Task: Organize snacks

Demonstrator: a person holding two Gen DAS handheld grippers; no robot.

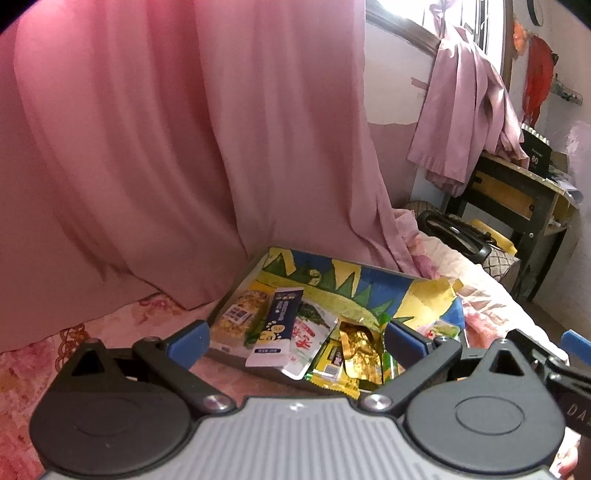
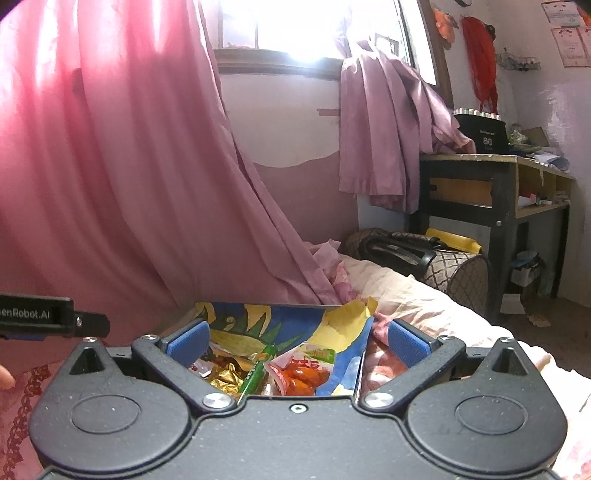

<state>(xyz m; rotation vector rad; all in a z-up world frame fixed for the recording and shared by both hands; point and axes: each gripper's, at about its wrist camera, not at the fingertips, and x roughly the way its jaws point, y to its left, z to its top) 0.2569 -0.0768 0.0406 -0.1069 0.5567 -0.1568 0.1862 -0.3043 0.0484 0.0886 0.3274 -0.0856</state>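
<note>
Pink curtains (image 1: 147, 147) fill the far side of a small bedroom, hanging down to a bed covered in a pink floral sheet (image 1: 122, 325). Toward two o'clock in the right wrist view, a bright window (image 2: 314, 26) has a mauve cloth (image 2: 384, 125) draped from its sill, and beside it stands a dark-framed wooden desk (image 2: 491, 184) with a black box on top. A quilted brown bag with black handles (image 2: 436, 262) lies at the foot of the desk, just past the bed's edge.

On the sheet sits a shallow open box lined with blue, yellow and green cartoon print (image 1: 351, 273); its far wall runs from nine toward three o'clock in the left wrist view. Snack packets lie inside it. A navy and white oblong packet (image 1: 277, 328) lies with its long axis running from six toward twelve o'clock, tipped slightly to one o'clock, resting over a yellow corn-print packet (image 1: 236, 321) on its nine o'clock side and a white pouch with red lettering (image 1: 310, 332) on its three o'clock side. Crumpled gold foil wrappers (image 1: 358, 347) lie toward four o'clock of it. In the right wrist view a slim green stick packet (image 2: 258, 369) points toward one o'clock, next to a clear pouch of red-orange snacks (image 2: 303, 373).

The left gripper (image 1: 295, 338) hangs over the box's near edge with its blue-padded jaws spread wide, nothing between them. The right gripper (image 2: 297, 341) also has its jaws fully apart and empty, over the box's three o'clock end.
</note>
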